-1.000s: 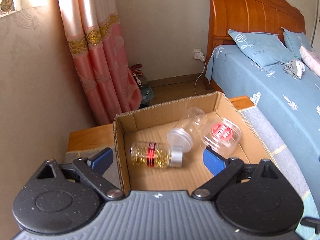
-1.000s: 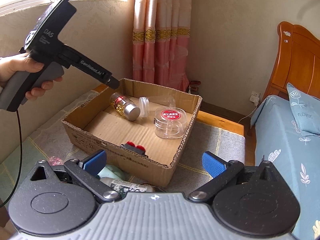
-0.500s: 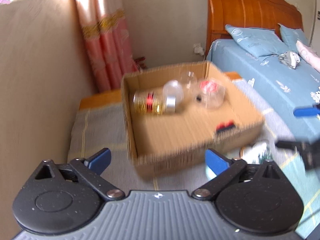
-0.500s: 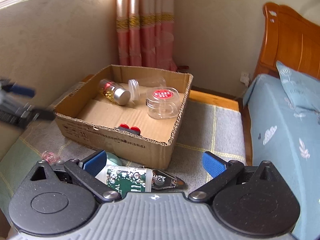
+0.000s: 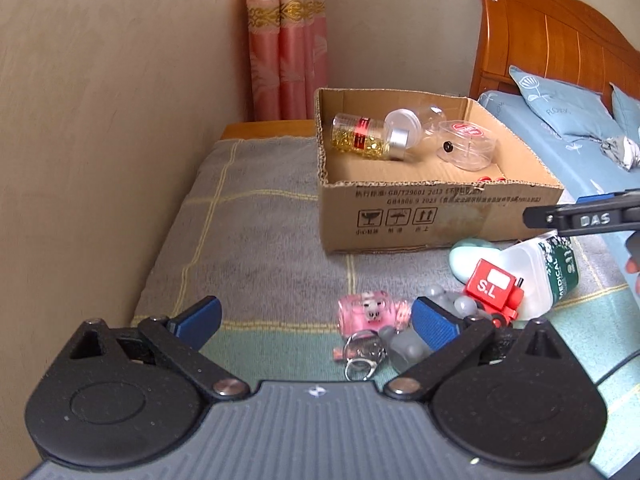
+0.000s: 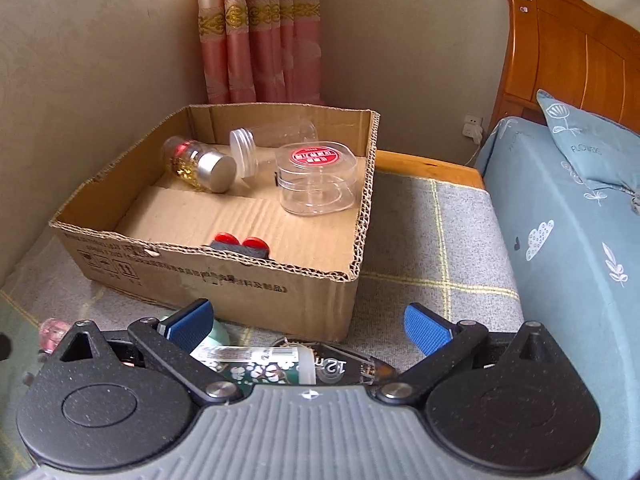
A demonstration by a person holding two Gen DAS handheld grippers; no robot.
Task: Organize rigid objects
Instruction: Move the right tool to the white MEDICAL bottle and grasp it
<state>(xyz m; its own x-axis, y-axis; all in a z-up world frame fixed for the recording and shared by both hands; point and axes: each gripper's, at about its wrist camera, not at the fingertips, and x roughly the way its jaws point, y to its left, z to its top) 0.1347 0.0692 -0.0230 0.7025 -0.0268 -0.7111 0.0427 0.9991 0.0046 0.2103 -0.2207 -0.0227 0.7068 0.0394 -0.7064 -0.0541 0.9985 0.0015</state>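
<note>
A cardboard box [image 5: 424, 216] [image 6: 224, 280] stands on the checked mat. Inside lie a bottle of gold capsules [image 5: 364, 138] [image 6: 198, 164], a clear jar with a white lid [image 5: 416, 120] [image 6: 256, 148], a clear tub with a red label [image 5: 466, 144] [image 6: 318, 178] and a black item with red caps [image 6: 240, 244]. In front of the box lie a pink toy [image 5: 368, 312], a grey bear keychain [image 5: 404, 346], a red block [image 5: 494, 286] and a green-labelled bottle [image 5: 554, 266] [image 6: 256, 366]. My left gripper [image 5: 316, 320] is open above the mat beside the pink toy. My right gripper [image 6: 306, 328] is open over the green-labelled bottle.
A wall runs along the left of the mat [image 5: 248, 248]. A bed with blue sheets [image 6: 560, 208] and a wooden headboard [image 5: 552, 40] lies to the right. Pink curtains [image 6: 260, 32] hang behind the box. The right tool's body [image 5: 584, 218] shows in the left wrist view.
My left gripper has pulled back from above the box to low over the mat in front of it. My right gripper has dropped closer to the green-labelled bottle.
</note>
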